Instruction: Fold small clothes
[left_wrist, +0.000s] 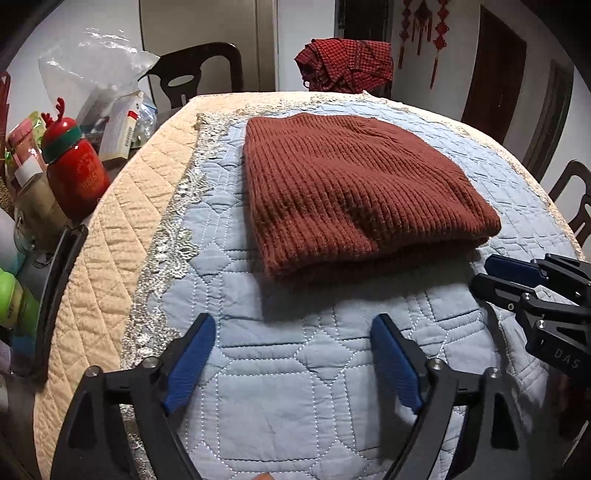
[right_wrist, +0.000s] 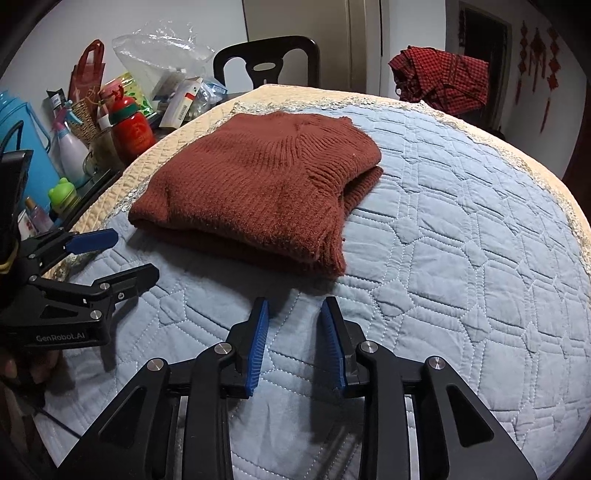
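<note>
Left wrist: folded sweater (left_wrist: 354, 192) flat on quilt (left_wrist: 295, 387).

A pale blue quilted cover (right_wrist: 461, 229) with a cream border lies over the table, and a dark wooden chair (right_wrist: 266, 61) stands at its far side before a white wall. A red checked cloth (left_wrist: 345, 66) hangs over another chair. Red knot ornaments (left_wrist: 424, 26) hang beside a dark brown door (left_wrist: 493, 74).

Rust-brown ribbed sweater (left_wrist: 354, 188) on a pale blue diamond-quilted cover (left_wrist: 295, 387); red-and-black checked cloth (left_wrist: 345, 66) at twelve o'clock; red bottle (left_wrist: 75, 173) at nine.
</note>
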